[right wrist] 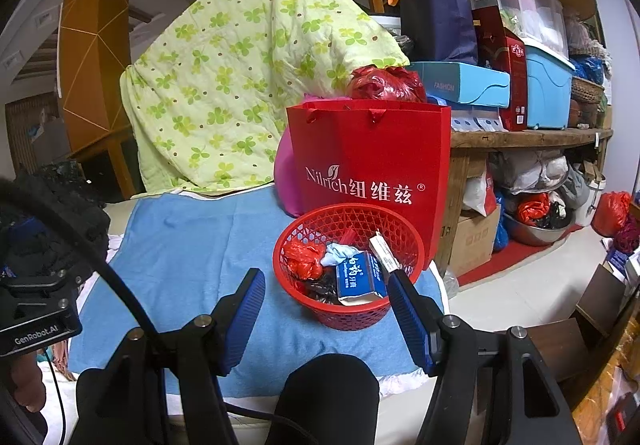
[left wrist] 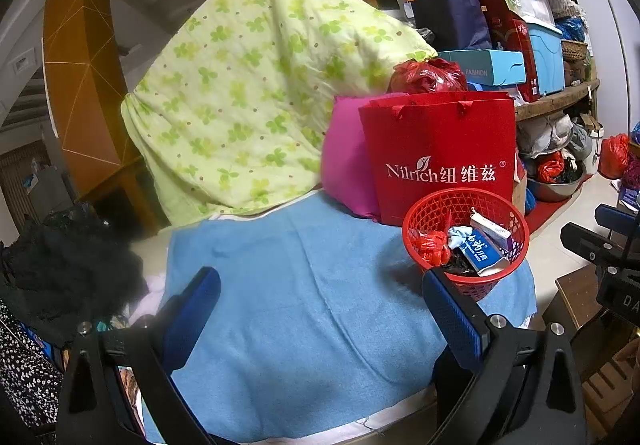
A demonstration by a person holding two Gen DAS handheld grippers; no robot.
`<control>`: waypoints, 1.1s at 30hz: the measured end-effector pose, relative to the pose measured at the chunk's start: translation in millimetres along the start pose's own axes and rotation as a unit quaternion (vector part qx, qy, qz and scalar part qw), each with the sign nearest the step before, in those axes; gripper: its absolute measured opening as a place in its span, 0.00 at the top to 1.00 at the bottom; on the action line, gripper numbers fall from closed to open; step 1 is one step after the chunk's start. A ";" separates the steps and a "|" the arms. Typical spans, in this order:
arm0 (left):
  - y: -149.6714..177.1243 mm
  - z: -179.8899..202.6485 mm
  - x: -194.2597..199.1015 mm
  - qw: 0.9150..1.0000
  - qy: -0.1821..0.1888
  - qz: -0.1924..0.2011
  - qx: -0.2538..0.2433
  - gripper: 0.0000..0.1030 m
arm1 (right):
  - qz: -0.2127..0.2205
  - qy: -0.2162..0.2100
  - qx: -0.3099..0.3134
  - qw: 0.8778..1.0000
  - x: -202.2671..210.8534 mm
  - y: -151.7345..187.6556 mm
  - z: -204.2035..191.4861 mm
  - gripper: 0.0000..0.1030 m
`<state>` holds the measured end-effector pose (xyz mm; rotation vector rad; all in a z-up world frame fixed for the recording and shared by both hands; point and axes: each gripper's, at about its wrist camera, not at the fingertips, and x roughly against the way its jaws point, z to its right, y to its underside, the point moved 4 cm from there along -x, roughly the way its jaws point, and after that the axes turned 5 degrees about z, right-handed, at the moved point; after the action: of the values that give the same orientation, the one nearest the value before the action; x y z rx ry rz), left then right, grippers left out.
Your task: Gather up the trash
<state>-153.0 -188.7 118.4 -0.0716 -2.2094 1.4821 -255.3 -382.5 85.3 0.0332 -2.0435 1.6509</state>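
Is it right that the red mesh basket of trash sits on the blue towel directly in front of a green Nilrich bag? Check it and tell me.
Not quite. The Nilrich bag is red, not green; the right wrist view shows this clearly. The rest holds: the red mesh basket, with a toothpaste box and crumpled wrappers inside, sits on the blue towel directly in front of that bag.

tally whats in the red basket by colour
Inside the red plastic mesh basket, as far as shows:
red: 1, crumpled red plastic bag
pale blue: 1, crumpled pale blue tissue
blue and white: 1, blue and white toothpaste carton
white: 1, small white cardboard box
black: 1, black plastic wrapper
total: 5
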 end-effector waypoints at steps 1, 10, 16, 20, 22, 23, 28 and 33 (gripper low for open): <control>-0.3 0.0 -0.1 1.000 0.001 0.000 0.000 0.02 | 0.000 0.000 0.001 1.000 -0.4 0.1 -0.1 0.34; 1.4 0.4 -1.5 1.000 0.004 -0.002 -0.002 0.02 | 0.006 -0.003 0.001 1.000 3.4 -5.7 -1.8 0.34; 2.2 1.8 -2.1 1.000 0.003 -0.004 -0.004 0.02 | 0.002 -0.003 0.001 1.000 0.9 -3.2 -3.1 0.34; 3.9 1.4 -2.0 1.000 0.006 -0.006 -0.003 0.02 | -0.001 -0.003 0.003 1.000 -1.6 -0.2 -3.3 0.34; 4.3 1.4 -2.1 1.000 0.007 -0.006 -0.003 0.02 | -0.002 -0.003 0.002 1.000 -2.8 0.3 -3.2 0.34; 4.4 1.7 -2.8 1.000 0.007 -0.007 -0.003 0.02 | -0.003 -0.003 0.002 1.000 -3.2 0.4 -3.2 0.34; 6.6 0.7 -3.9 1.000 0.008 -0.008 -0.003 0.02 | -0.003 -0.002 0.002 1.000 -3.6 0.8 -3.4 0.34; 6.9 0.7 -4.7 1.000 0.009 -0.009 -0.004 0.02 | -0.002 -0.002 0.003 1.000 -3.7 0.7 -3.3 0.34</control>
<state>-150.6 -187.9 110.4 -0.0675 -2.1957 1.4582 -251.1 -380.4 83.7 0.0428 -2.0414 1.6550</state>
